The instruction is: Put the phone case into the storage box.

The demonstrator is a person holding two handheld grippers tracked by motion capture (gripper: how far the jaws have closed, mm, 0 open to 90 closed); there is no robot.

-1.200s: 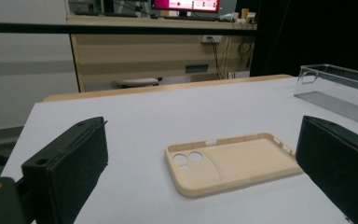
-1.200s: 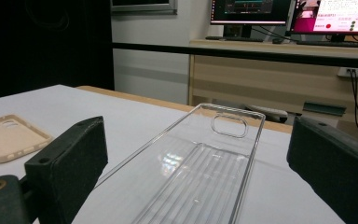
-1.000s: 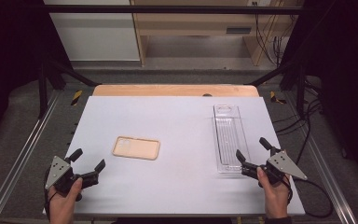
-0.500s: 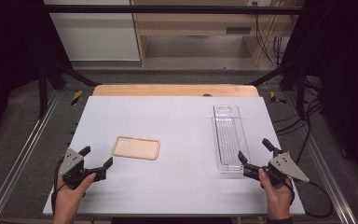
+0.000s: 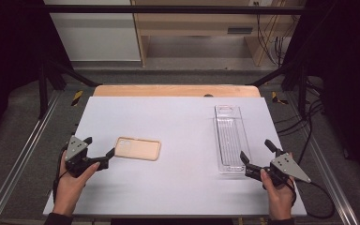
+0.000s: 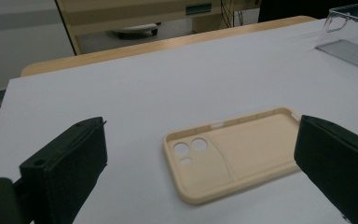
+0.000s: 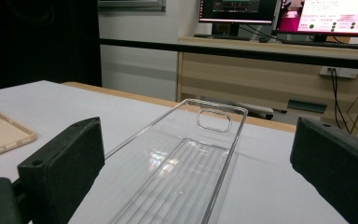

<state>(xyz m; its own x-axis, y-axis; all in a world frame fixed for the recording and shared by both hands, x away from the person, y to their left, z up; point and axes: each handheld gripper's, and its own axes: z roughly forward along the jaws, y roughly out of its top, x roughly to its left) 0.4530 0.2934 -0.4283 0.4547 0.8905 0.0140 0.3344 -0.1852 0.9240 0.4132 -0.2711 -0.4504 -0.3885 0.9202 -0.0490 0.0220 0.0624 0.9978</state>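
**Two phone cases lined up for pickup**

A tan phone case [image 5: 138, 148] is seen lying hollow side up on the white surface [image 5: 178, 122], long axis across it, camera cutouts towards the left gripper [image 5: 97, 157], whose fingers are spread wide around that end. The right gripper [image 5: 256, 158], fingers also apart, is aimed along a clear case [image 5: 229, 138] lying lengthways, away from the person. A shallow grip on either thin rim is judged likely to skid the case away.
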